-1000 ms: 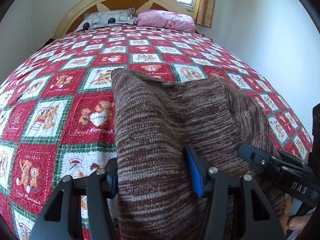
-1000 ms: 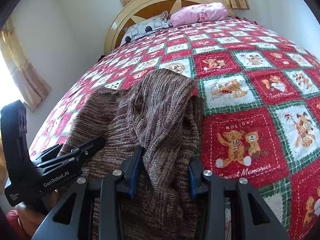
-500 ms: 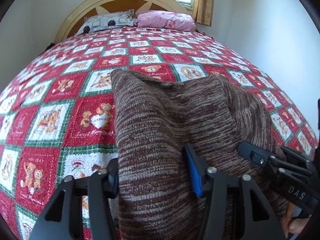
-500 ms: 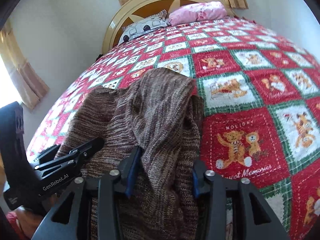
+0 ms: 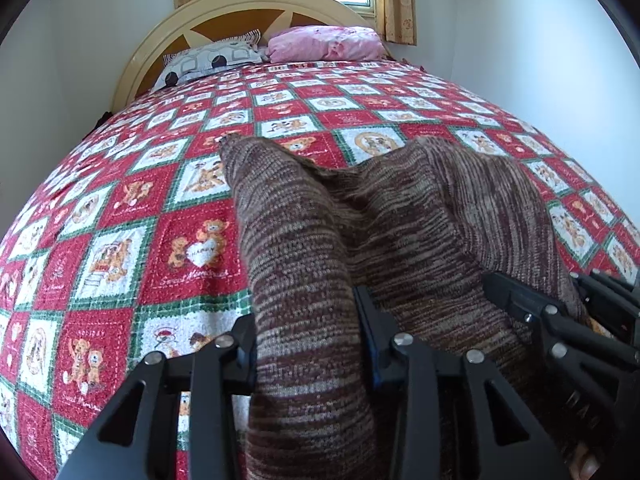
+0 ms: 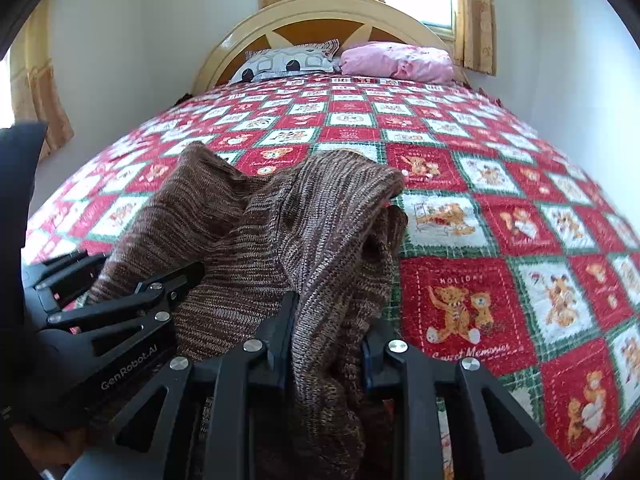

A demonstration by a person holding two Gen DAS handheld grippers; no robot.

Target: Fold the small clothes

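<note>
Knitwear, a brown garment (image 5: 400, 216), now rises higher off the bed (image 5: 120, 240) than a second ago, its middle sagging; left hand-held gripper (image 5: 308, 340) and right hand-held gripper (image 6: 328, 332) each clamp an edge, side by side.

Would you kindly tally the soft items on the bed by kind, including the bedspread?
Brown knit garment: 1
Pillows, one grey patterned, one pink: 2
Teddy-bear quilt: 1
Total: 4

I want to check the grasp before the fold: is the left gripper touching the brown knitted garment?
Touching. The left wrist view shows the left gripper with the brown knitted garment filling the space between its two fingers, the fabric pressed against both.
</note>
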